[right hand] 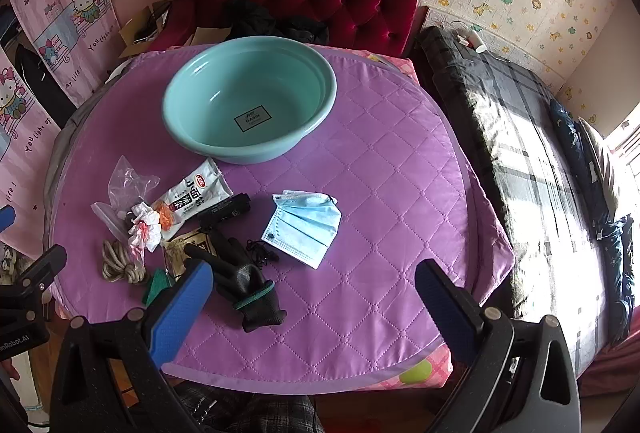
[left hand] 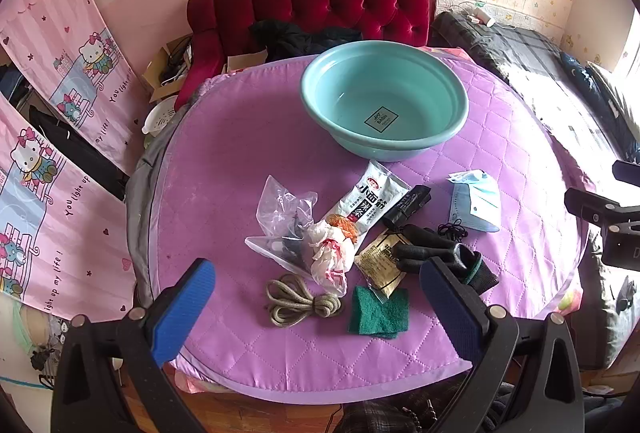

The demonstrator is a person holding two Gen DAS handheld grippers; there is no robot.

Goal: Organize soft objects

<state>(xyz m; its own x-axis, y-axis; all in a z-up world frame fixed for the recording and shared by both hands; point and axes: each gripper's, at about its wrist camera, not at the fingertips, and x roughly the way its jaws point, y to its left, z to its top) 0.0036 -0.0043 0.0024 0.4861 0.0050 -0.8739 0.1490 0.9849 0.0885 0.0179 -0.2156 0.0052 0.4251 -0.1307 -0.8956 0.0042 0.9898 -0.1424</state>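
**Both grippers hovering wide open, nothing picked yet**

The soft things are lying in a loose pile on the purple quilted table, toward its near edge; the teal basin is sitting empty by the far edge.

Going left to right: clear plastic bag, beige cord bundle nearest the front edge, crumpled white-red wrapper, snack packet, green scouring pad, brown sachet, black glove, black pouch, blue face mask lying apart toward the table's middle.

The left gripper is hanging over the cord and pad, jaws spread wide, pinching nothing. The right gripper is hanging over bare quilt beside the glove, jaws likewise spread and empty.

Looks like the very first step: choosing an item. Next move probably calls for lowering one gripper onto a piece, likely cord or glove, closing firmly since soft stuff slips, then carrying it to the basin.
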